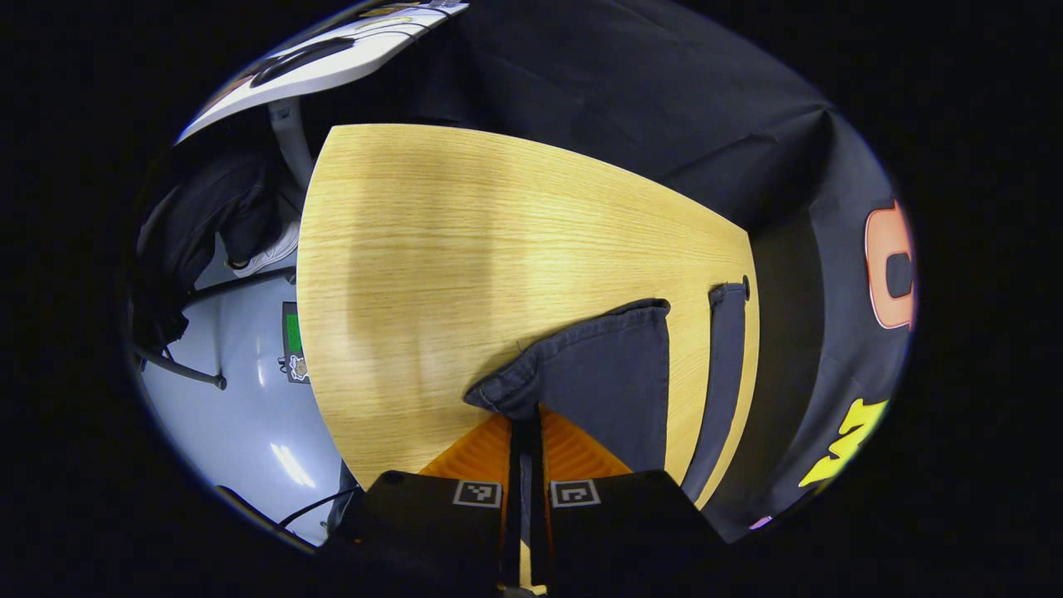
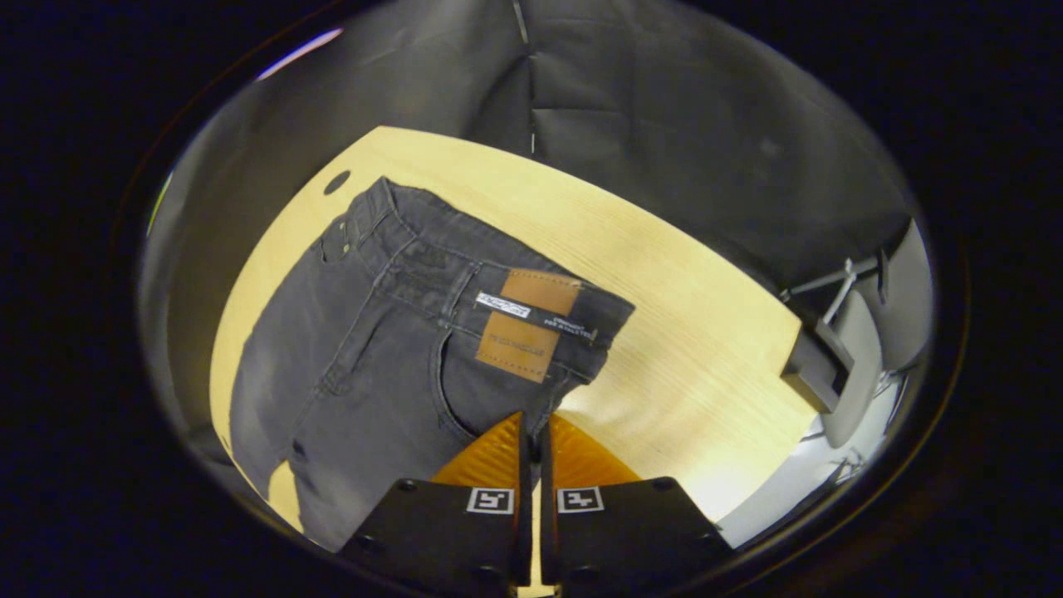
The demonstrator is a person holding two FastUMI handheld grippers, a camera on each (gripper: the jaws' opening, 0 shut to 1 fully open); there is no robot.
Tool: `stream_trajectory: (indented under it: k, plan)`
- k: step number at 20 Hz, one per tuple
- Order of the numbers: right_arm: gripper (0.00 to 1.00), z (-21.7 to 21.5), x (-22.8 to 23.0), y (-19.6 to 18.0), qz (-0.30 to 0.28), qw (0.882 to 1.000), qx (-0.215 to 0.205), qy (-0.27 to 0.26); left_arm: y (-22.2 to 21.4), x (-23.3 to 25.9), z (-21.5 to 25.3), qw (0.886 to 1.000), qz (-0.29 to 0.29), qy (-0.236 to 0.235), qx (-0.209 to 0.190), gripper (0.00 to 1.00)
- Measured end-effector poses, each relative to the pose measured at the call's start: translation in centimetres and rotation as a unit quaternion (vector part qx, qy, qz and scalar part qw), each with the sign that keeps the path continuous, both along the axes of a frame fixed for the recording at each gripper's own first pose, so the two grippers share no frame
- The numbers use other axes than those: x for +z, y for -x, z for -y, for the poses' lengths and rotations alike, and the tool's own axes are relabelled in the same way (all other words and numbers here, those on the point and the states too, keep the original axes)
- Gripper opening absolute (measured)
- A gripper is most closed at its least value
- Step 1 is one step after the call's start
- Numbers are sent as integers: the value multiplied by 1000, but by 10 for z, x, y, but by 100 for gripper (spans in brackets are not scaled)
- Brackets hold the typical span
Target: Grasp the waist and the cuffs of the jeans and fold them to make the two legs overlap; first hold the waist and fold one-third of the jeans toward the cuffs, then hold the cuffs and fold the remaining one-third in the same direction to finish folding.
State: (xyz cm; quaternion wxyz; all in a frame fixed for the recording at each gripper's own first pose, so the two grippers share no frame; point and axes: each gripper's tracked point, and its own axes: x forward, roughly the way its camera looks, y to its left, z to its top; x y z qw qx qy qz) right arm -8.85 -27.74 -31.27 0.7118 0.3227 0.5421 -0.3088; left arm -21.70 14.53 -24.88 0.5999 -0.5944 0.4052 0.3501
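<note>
Dark grey jeans lie on the wooden table, their waistband with a brown leather patch toward the far side. My right gripper is shut on the jeans' edge just below the waistband's corner. In the left gripper view, one leg's cuff end is bunched and lifted slightly at its corner. My left gripper is shut on that cuff corner. The other leg lies flat as a narrow strip along the table's right edge.
The table top stretches bare ahead of the left gripper. A small round hole sits near the table's far corner. A chair with dark clothing stands off the table's left side; a grey chair stands beyond its right edge.
</note>
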Motion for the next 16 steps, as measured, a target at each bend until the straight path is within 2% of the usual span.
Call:
stream_trajectory:
  k: [1, 2, 3, 5, 6, 8, 16]
  plan:
    - [5, 1, 1, 1, 12, 1000, -4, -6, -1, 0, 0, 1000, 1, 2, 4, 2]
    - [5, 0, 2, 1, 18, 1000, -11, -11, -3, 0, 0, 1000, 3, 4, 5, 7]
    - [1, -1, 2, 0, 25, 999, -21, -19, -3, 0, -1, 1000, 4, 6, 5, 7]
    - [8, 0, 7, -1, 43, 998, -38, -36, -4, 1, 0, 1000, 7, 12, 9, 6]
    - [5, 0, 11, -3, 55, 996, -44, -46, -5, 1, -1, 1000, 10, 16, 12, 5]
    - [4, 0, 24, -6, 81, 993, -54, -64, -7, 3, -2, 1000, 19, 15, 8, 4]
    - [5, -11, 93, -60, 172, 981, -32, -80, -51, 55, -12, 997, 77, 2, -7, 4]
